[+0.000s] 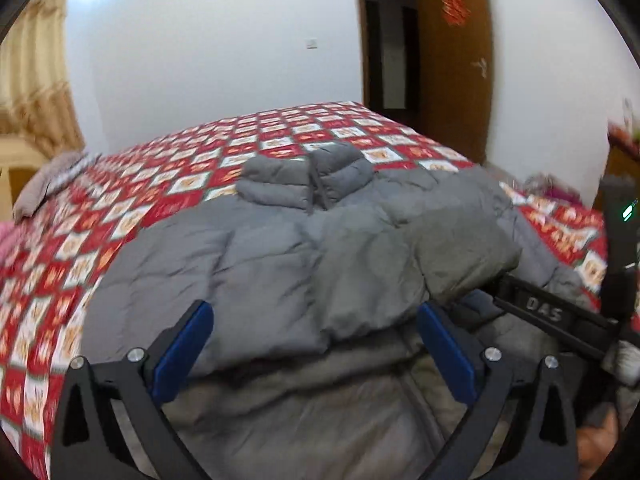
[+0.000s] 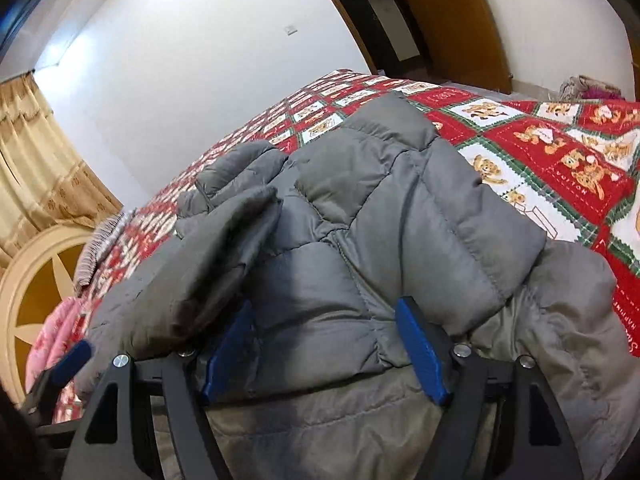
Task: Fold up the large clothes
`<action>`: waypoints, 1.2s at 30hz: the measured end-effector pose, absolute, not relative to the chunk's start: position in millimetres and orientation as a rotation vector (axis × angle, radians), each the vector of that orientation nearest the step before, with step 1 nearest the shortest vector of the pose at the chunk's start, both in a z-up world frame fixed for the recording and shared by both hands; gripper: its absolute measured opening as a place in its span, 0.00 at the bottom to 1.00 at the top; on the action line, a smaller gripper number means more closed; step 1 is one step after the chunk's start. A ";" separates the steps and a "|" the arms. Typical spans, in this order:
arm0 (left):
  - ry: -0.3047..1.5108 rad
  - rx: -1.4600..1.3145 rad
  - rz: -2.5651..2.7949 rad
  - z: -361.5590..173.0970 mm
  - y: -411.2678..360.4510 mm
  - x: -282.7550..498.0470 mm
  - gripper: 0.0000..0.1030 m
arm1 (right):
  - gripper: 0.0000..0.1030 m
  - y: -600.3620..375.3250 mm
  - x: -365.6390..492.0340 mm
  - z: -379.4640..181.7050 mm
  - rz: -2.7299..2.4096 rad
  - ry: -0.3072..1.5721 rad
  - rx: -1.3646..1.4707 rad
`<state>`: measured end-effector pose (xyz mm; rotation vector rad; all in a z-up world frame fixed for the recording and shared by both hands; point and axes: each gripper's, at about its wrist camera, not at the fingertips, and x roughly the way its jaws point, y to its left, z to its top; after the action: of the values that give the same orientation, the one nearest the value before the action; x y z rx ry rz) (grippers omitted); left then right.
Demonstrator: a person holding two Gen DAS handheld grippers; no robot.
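Observation:
A large grey puffer jacket (image 1: 304, 256) lies on a bed with a red and white patterned cover (image 1: 168, 184). A sleeve is folded over its middle. My left gripper (image 1: 314, 344) is open, its blue pads on either side of the jacket's near folded edge. My right gripper (image 2: 324, 344) is open with grey padded fabric (image 2: 360, 240) lying between its blue pads. The right gripper's body also shows in the left wrist view (image 1: 552, 316), at the jacket's right side. The left gripper's blue pad shows in the right wrist view (image 2: 72, 360) at the left.
A brown door (image 1: 456, 60) stands open beyond the bed's far corner. Beige curtains (image 1: 32, 72) hang at the left. A grey-pink folded cloth (image 1: 44, 188) lies at the bed's left edge. A round-patterned headboard (image 2: 36, 304) is at the left.

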<state>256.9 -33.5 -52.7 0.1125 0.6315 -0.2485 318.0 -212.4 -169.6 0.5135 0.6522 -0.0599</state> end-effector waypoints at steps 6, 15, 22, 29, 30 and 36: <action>0.626 -0.025 -0.249 -41.8 29.7 241.8 1.00 | 0.73 -210.3 268.9 -139.8 -0.127 0.584 0.425; 0.641 -0.022 0.082 -45.1 85.5 327.0 1.00 | 0.72 -155.9 331.2 -72.2 0.061 0.629 0.168; 0.843 -0.070 0.192 -123.3 89.6 355.1 1.00 | 0.72 -131.8 374.4 -146.5 0.068 0.827 -0.013; 0.855 0.019 0.236 -135.1 76.2 353.4 1.00 | 0.77 -152.1 377.9 -170.7 0.065 0.855 0.054; 0.850 0.040 0.246 -134.6 73.2 352.7 1.00 | 0.77 -150.6 378.3 -171.1 0.062 0.859 0.043; 0.854 -0.012 0.094 -101.5 89.4 337.3 1.00 | 0.78 -156.5 363.3 -136.0 0.068 0.841 0.064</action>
<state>337.3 89.4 -101.5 -0.0121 0.8538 0.0943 363.3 -156.5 -136.0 0.0645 0.8414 0.0680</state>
